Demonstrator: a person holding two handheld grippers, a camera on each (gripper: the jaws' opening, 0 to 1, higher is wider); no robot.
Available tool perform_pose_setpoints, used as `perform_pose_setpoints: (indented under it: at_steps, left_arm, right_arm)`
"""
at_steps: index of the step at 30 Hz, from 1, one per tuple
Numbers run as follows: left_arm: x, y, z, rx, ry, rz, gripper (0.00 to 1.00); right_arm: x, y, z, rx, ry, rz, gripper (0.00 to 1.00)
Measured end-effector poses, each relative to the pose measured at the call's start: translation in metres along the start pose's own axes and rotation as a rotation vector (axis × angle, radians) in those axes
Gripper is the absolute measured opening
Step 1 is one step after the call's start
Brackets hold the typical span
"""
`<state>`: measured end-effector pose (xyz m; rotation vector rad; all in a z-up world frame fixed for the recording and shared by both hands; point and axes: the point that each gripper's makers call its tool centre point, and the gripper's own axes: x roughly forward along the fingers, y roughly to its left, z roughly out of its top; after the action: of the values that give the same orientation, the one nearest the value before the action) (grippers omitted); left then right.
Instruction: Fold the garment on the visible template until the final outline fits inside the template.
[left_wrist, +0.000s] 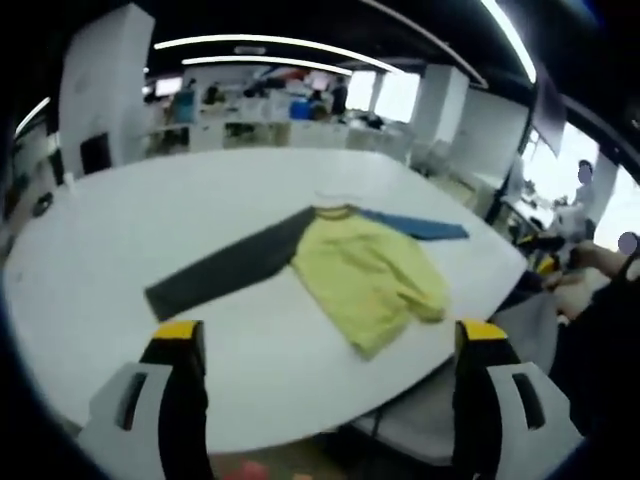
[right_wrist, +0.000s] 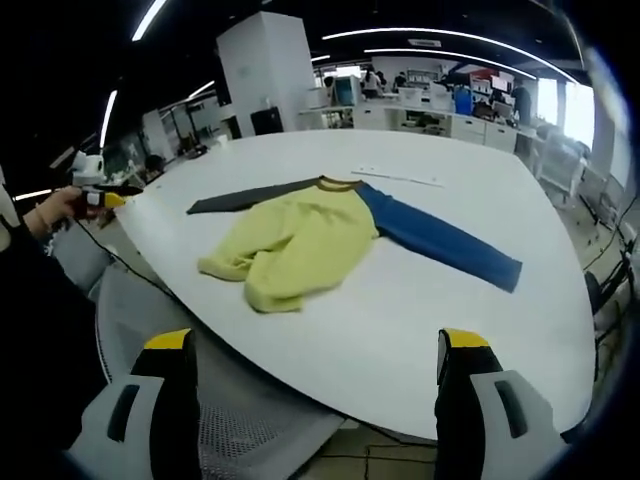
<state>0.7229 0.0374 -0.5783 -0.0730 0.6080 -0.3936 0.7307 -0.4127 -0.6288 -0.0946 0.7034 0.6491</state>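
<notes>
No readable text, labels or numbers anywhere

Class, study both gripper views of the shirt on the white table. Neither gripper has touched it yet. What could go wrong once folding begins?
1. The yellow body is already bunched near the table edge; a pull toward the person could drag the shirt off.
2. The dark grey sleeve and blue sleeve lie spread wide; folding one carelessly could leave it sticking out.
3. Both the left gripper and right gripper hang open off the table, so pinching only the top layer seems likely.
</notes>
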Motion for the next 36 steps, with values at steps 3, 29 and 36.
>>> perform_pose_setpoints:
  at_steps: [3,29,36]
  left_arm:
    - [-0.001,-0.004,-0.008,-0.011,-0.002,-0.009,0.99]
    - [0.026,-0.008,-0.041,0.029,0.114,-0.021,0.95]
    - [0.059,-0.024,-0.066,0.046,0.185,-0.072,0.85]
  right_arm:
    - [-0.001,-0.001,-0.006,0.015,0.001,-0.003,1.0]
    - [0.019,-0.003,-0.016,0.016,0.035,0.014,0.95]
    - [0.035,-0.002,-0.022,0.014,0.067,0.038,0.92]
